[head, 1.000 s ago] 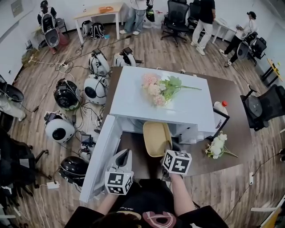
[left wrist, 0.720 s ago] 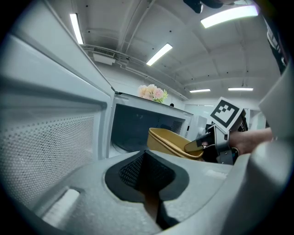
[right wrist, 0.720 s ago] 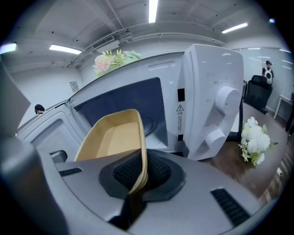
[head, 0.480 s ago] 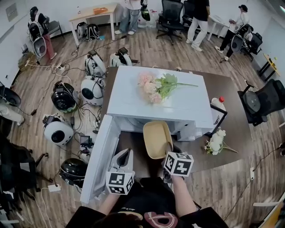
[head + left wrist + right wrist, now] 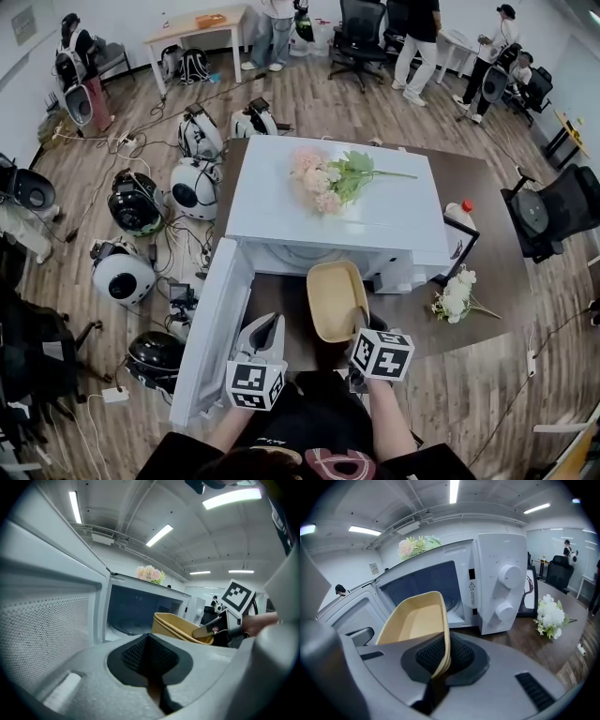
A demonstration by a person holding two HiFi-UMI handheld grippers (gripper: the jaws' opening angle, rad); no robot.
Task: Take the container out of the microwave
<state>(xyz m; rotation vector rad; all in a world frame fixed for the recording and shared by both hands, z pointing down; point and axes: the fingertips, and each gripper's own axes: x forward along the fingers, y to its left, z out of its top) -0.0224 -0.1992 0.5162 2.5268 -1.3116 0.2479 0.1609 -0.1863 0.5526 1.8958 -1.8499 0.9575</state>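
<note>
**Thin grip, heavy overhang**

My left claw [image 5: 149, 670], pressed together and empty, waits beside the open door [image 5: 212, 328] of the microwave [image 5: 394, 230]. My right claw [image 5: 439, 667] pinches only the container [image 5: 414, 620]'s near rim, just in front of the microwave's mouth. Its tilted weight could twist it loose.

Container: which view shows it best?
Right gripper view: the container is close and centred, rim clamped in the right gripper. Head view shows it small from above; left gripper view, only its side.
</note>
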